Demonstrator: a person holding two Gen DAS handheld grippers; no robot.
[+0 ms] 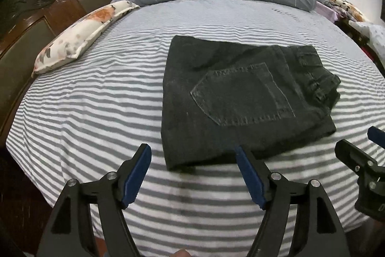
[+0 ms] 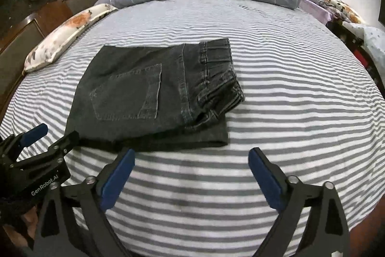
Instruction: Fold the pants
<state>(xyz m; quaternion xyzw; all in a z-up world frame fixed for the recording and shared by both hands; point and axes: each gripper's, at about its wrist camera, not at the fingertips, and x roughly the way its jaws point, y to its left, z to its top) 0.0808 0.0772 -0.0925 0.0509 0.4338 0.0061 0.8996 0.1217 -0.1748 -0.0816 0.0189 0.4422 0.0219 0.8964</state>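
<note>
Black denim pants, one pair, lie folded on the striped bed sheet. Two grippers: left gripper and right gripper, both spread, empty, above the sheet. One floral pillow.

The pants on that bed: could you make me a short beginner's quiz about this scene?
1. True or false: the pants lie folded on the striped sheet.
2. Which tool holds the pants? A) left tool B) right tool C) neither
3. Fill in: the pants' back ______ faces up.

Key: 1 true. 2 C; both tools are open, apart from the cloth. 3 pocket.
</note>
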